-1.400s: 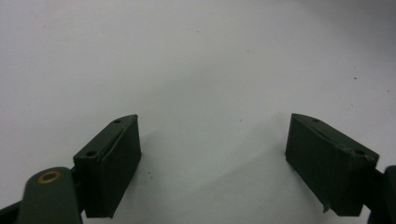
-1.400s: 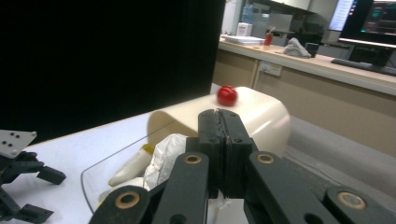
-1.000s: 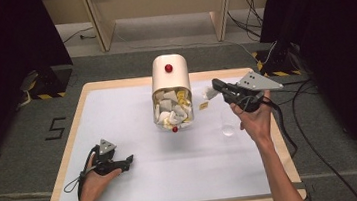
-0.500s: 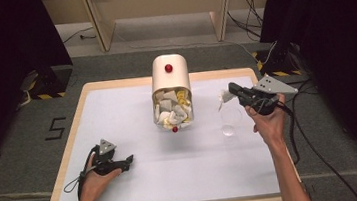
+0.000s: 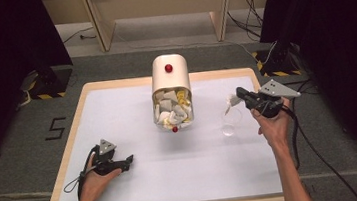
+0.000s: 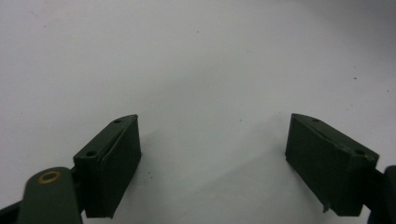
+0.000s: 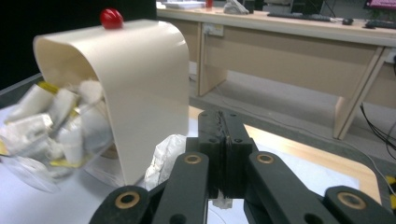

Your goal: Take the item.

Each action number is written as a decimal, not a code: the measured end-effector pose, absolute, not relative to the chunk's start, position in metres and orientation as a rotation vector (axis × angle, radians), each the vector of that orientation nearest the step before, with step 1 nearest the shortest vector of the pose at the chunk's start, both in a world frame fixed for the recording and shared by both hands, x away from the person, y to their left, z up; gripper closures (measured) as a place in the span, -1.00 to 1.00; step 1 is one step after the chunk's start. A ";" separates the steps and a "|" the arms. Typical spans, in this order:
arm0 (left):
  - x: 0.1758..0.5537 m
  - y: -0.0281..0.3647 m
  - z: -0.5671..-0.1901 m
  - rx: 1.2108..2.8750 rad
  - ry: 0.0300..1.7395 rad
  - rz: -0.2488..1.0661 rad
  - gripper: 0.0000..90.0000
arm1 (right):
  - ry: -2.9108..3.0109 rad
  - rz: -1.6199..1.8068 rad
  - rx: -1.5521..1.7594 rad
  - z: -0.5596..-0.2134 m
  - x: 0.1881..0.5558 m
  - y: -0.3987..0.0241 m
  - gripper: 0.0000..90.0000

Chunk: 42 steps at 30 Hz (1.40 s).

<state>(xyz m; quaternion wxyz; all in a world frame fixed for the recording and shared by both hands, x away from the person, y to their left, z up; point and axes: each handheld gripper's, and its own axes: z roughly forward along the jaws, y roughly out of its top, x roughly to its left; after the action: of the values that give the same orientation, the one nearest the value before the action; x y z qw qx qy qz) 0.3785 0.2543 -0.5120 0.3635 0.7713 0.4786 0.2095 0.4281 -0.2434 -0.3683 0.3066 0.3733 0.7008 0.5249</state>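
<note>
Right tongs (image 5: 233, 100), pinching a small white wrapped packet (image 7: 164, 156), hang above the clear glass cup (image 5: 231, 123) at three o'clock of the cream dispenser (image 5: 169, 76), apparently for dropping; left tongs (image 5: 128, 159) rest spread on the desk (image 5: 117, 107).

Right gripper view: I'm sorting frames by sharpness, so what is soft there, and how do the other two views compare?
Right gripper view: the closed right gripper and the white packet it pinches are soft, the dispenser sharper. Left gripper view: open left gripper casts soft shadows on the white table. High view: evenly lit, dark at both sides.
</note>
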 end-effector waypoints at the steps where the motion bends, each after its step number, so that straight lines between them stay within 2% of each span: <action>1: 0.378 0.254 -0.512 1.984 1.232 0.539 -0.62 | 1.858 1.371 0.997 -0.372 0.429 -0.245 0.98; 34: 0.378 0.254 -0.512 1.984 1.232 0.538 -0.62 | 2.018 1.180 1.017 -0.418 0.442 -0.232 0.95; 36: 0.378 0.254 -0.512 1.984 1.232 0.538 -0.62 | 2.024 1.184 1.022 -0.419 0.442 -0.231 0.90; 37: 0.378 0.254 -0.512 1.984 1.232 0.538 -0.62 | 2.029 1.195 1.028 -0.419 0.442 -0.231 0.79; 39: 0.378 0.254 -0.512 1.984 1.232 0.538 -0.62 | 2.023 1.201 1.030 -0.419 0.442 -0.231 0.76; 40: 0.378 0.254 -0.512 1.985 1.232 0.538 -0.62 | 2.018 1.214 1.034 -0.418 0.442 -0.231 0.66; 42: 0.378 0.254 -0.512 1.984 1.232 0.538 -0.62 | 2.013 1.217 1.030 -0.417 0.442 -0.231 0.61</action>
<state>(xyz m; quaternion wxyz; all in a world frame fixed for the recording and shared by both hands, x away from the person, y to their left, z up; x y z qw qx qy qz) 0.3785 0.2543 -0.5120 0.3640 0.7710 0.4789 0.2090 0.4417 -0.2308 -0.4168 0.2830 0.3848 0.7517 0.4547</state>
